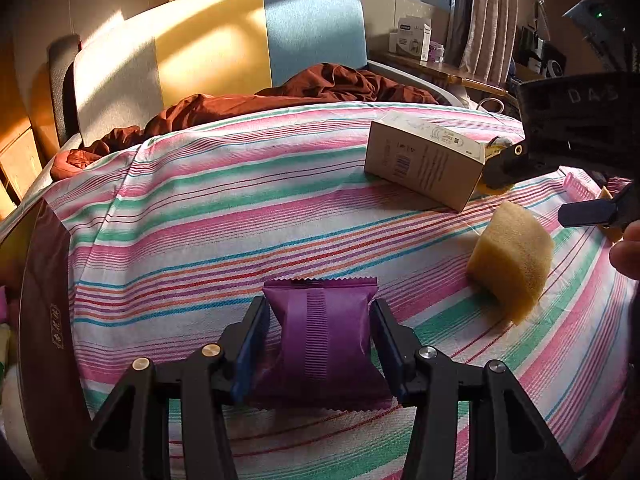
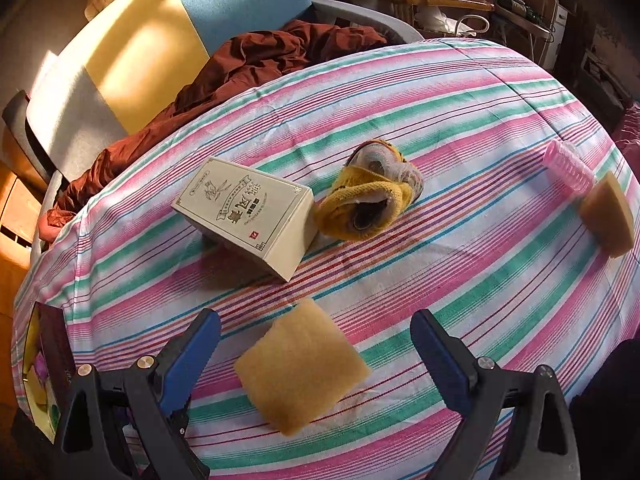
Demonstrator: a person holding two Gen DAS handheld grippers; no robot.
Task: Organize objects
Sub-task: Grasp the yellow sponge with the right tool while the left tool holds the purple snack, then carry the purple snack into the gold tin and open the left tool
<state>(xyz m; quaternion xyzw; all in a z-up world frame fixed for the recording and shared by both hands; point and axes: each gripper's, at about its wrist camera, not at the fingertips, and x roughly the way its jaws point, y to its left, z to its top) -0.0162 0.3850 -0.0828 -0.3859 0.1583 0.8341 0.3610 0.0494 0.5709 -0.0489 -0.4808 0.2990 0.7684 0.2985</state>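
Left hand-held gripper: your fingers pinch the purple snack packet from both sides, low over the striped cloth of the worktop. Whether the packet is lifted or resting on the cloth, you cannot tell from here.

Right hand-held gripper: fingers spread wide, nothing between the pads. It hovers over the nearer tan sponge, which lies flat on the cloth between the two blue pads and touches neither.

To your left, at the worktop's edge, a dark brown box stands with small items inside. Judgement: this is the collecting bin, and the step in hand is carrying the packet to it while the right side lines up its own pick.

Further out, the cream carton lies on its side mid-worktop, and just beside it, possibly touching, the yellow knitted shoe. Toward the far right edge a second tan sponge sits against a pink ribbed roller.

Beyond the worktop: rust-brown bedding bunched against a yellow and blue padded panel.

Next move, as a judgement: swing the left side toward the brown box and release only once over its opening. On the right, lower squarely before closing; the sponge is soft and will compress, so a light squeeze should do.
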